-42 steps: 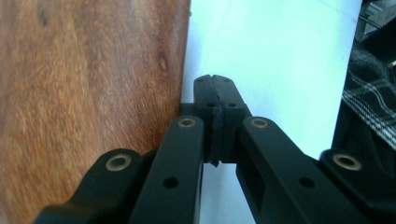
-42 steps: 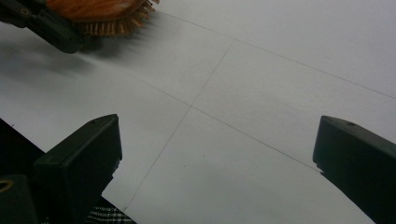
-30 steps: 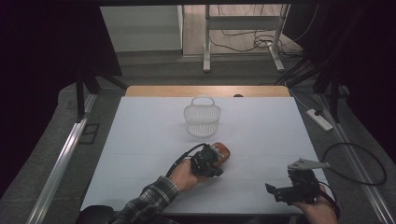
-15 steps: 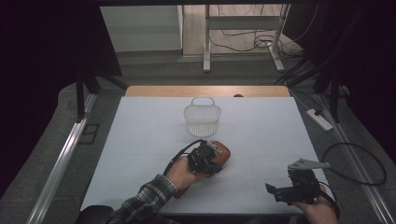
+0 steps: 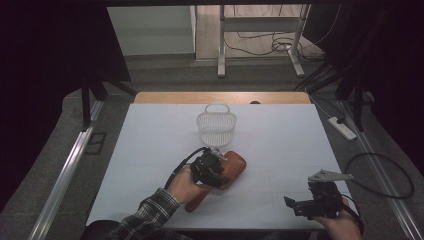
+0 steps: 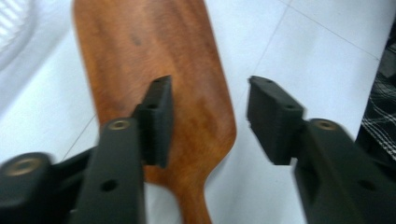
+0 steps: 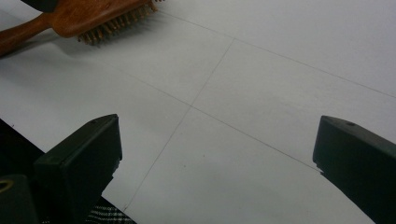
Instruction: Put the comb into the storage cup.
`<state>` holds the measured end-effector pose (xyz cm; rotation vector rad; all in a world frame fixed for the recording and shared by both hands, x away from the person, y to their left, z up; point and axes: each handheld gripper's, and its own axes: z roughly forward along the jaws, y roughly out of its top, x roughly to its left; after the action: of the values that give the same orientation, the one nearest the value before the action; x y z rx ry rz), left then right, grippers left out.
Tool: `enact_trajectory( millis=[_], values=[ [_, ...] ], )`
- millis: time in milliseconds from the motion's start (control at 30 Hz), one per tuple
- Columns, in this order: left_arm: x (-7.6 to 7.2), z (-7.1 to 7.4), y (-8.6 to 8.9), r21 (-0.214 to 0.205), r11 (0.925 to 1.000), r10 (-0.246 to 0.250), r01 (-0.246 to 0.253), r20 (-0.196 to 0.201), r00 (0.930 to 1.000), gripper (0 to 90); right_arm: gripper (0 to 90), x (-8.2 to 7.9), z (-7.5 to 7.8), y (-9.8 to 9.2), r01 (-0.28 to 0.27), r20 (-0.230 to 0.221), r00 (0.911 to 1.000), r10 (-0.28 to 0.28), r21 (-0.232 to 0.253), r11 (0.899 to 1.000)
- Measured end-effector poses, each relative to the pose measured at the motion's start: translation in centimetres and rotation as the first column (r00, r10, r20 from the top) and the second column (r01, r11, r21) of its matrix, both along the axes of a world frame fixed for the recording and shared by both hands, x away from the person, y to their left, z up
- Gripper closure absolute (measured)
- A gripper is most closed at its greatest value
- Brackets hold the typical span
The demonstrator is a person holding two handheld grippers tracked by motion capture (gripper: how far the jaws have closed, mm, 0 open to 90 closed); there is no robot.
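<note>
My left claw [image 6: 208, 119], jaws just opened to approx. half w/ nothing gripped, hovers over the wooden hairbrush [image 5: 227, 172] lying bristles-down mid-table, front of the basket [image 5: 216, 125]; risk: re-closing off-centre skids the brush; right claw [image 7: 215, 154] wide open, empty.
</note>
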<state>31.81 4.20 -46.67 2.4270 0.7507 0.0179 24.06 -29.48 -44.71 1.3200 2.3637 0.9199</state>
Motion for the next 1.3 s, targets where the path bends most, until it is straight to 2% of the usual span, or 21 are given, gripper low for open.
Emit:
enact_trajectory(
  millis=[200,333,367,400,533,600,800,900,967,1167,1300],
  values=[
    [-0.3,-0.1,1.5,0.0,0.9984,0.057,-0.057,-0.009,0.9983,34.8,1.5,0.0,0.0,0.0,-0.003,0.002,1.0,0.003,-0.001,1.0],
    [-0.5,-0.1,2.5,-0.008,0.9965,0.083,-0.083,-0.017,0.9964,22.4,1.5,0.0,0.0,0.0,-0.002,0.003,1.0,0.002,0.0,1.0],
    [-0.5,-0.1,2.8,-0.006,0.9959,0.09,-0.09,-0.019,0.9957,22.4,1.5,0.0,0.0,0.0,-0.002,0.003,1.0,0.002,0.0,1.0],
    [-0.6,0.0,3.3,-0.01,0.9947,0.103,-0.103,-0.021,0.9945,17.6,1.5,0.0,0.0,0.0,-0.003,0.002,1.0,0.003,-0.001,1.0],
    [-0.9,0.0,3.8,-0.006,0.9943,0.106,-0.107,-0.028,0.9939,9.6,1.5,0.0,0.0,0.1,-0.003,0.003,1.0,0.003,-0.001,1.0],
    [-1.2,0.1,4.1,0.013,0.9942,0.107,-0.107,-0.025,0.9939,6.8,1.5,0.0,0.0,0.1,-0.004,0.003,1.0,0.004,-0.001,1.0],
    [-1.9,0.0,4.7,0.035,0.9922,0.121,-0.12,-0.022,0.9925,0.5,1.5,0.0,0.0,0.1,-0.005,0.003,1.0,0.005,-0.001,1.0],
    [-2.2,0.0,5.2,0.061,0.9902,0.125,-0.125,0.007,0.9922,0.0,1.5,0.0,0.0,0.1,-0.005,0.004,1.0,0.005,-0.001,1.0],
    [-2.2,-0.1,5.3,0.072,0.99,0.12,-0.121,0.01,0.9927,0.0,1.5,0.0,0.0,0.1,-0.005,0.004,1.0,0.005,-0.001,1.0],
    [-2.2,-0.7,4.7,0.075,0.9903,0.117,-0.117,0.0,0.9931,0.0,1.6,0.0,0.0,0.1,-0.005,0.004,1.0,0.005,-0.002,1.0],
    [-2.4,-1.2,4.2,0.094,0.9898,0.108,-0.107,0.001,0.9942,0.0,1.6,-0.1,0.0,0.1,-0.007,0.007,1.0,0.007,-0.002,1.0]
  ],
)
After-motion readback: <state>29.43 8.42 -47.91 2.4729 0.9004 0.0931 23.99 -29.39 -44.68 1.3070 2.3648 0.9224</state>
